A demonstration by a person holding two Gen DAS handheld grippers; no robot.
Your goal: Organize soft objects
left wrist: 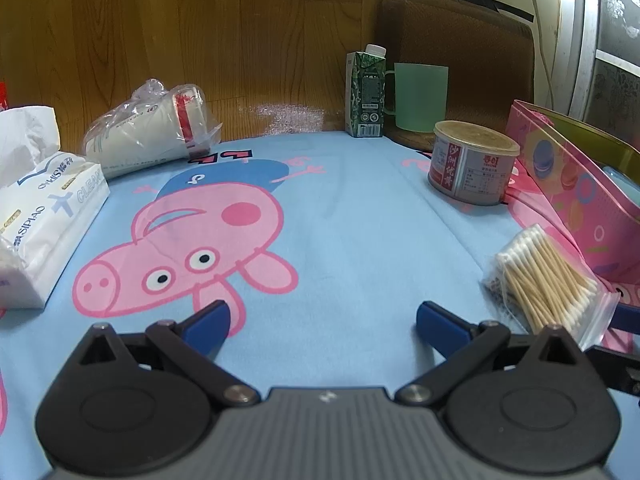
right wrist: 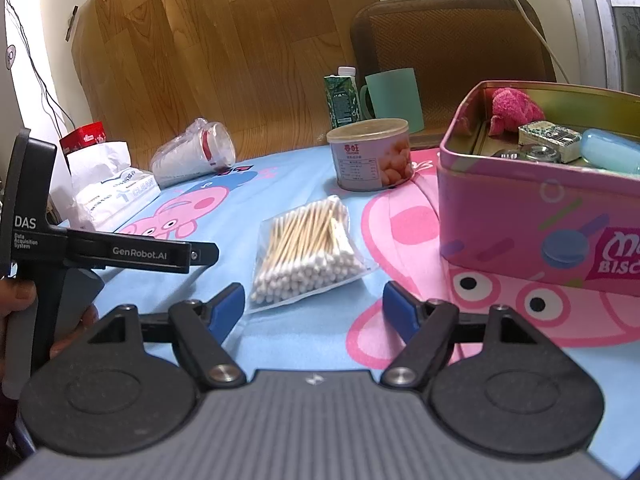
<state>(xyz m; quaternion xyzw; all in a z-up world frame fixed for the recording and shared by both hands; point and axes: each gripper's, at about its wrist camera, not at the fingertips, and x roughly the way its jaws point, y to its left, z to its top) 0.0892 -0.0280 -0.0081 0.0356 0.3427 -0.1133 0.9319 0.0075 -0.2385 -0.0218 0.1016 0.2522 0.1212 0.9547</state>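
A: We see both claws spread wide and empty, left claw [left wrist: 323, 322], right claw [right wrist: 314, 306].

B: We spot the cotton swab bag [right wrist: 306, 250] flat on the desk [right wrist: 280, 184], beside the pink tin [right wrist: 520, 216].

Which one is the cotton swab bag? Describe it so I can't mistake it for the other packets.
Start at the pink biscuit tin on the blue cartoon-pig cloth. Just left of it, in front of the round can, a flat clear zip bag of cotton swabs lies on the cloth. Only it shows wooden sticks with white tips; the tissue pack is opaque white.
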